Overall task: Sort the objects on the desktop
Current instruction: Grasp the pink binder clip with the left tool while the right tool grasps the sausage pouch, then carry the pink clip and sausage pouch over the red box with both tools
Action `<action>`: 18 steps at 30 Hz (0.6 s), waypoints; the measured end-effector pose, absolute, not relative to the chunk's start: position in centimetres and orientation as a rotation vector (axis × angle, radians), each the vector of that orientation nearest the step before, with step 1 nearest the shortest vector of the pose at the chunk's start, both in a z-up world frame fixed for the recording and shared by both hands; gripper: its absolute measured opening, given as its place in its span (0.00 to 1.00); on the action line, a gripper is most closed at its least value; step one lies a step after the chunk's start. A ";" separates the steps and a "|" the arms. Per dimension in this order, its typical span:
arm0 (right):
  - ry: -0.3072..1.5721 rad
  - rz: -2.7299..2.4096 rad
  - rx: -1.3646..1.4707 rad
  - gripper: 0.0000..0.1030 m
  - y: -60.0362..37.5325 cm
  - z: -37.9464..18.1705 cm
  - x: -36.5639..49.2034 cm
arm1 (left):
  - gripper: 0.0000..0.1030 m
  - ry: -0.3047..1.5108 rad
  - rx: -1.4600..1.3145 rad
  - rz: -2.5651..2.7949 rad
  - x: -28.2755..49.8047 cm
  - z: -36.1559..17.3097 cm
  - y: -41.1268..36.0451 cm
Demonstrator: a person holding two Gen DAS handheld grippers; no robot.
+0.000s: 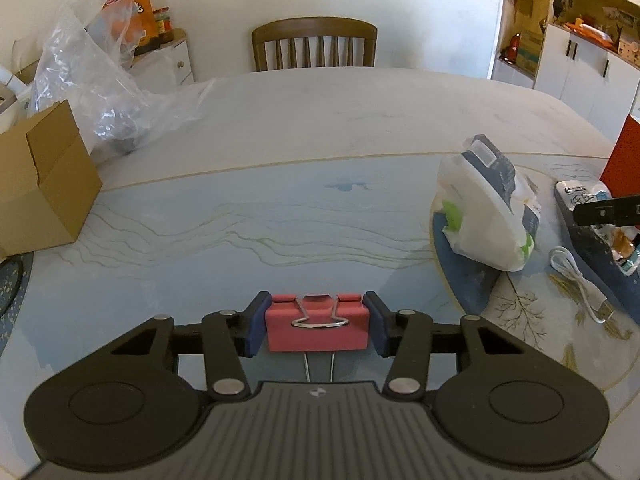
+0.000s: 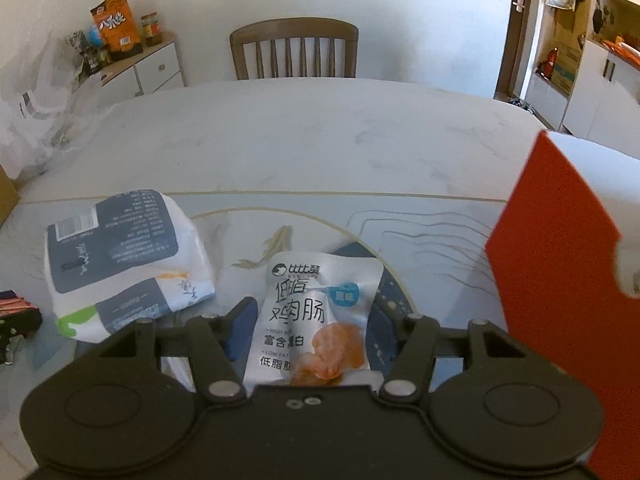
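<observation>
A: Left wrist view: what is showing?
B: The left gripper [image 1: 317, 328] is gripping a red binder clip [image 1: 317, 327]; its blue fingers [image 1: 256, 326] are pressing both ends, partly closed. A cardboard box [image 1: 44, 184] is sitting closed at the counter [image 1: 280, 128] edge, contents unseen.

A: Right wrist view?
B: The right gripper [image 2: 312, 326] is holding a sausage packet [image 2: 314, 316] between half-open fingers [image 2: 240, 328], above the counter. A tissue pack [image 2: 120, 256] is lying left; a red box [image 2: 560, 280] is standing right, its inside hidden.
</observation>
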State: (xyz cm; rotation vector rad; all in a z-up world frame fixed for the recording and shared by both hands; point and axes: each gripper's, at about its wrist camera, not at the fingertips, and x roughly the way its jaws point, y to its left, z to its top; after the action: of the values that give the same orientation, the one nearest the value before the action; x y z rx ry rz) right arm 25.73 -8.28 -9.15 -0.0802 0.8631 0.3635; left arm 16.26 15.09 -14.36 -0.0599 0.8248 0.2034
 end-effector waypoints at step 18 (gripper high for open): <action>0.872 0.368 0.017 0.58 -12.4 -5.6 20.8 | 0.47 0.815 -0.126 0.129 13.9 -10.3 11.6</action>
State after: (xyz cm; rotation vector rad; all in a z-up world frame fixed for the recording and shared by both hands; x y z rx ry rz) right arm 20.84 -12.41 -5.64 0.0170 0.8722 0.3677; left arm 13.92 11.58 -10.30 -0.1258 0.8148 0.1287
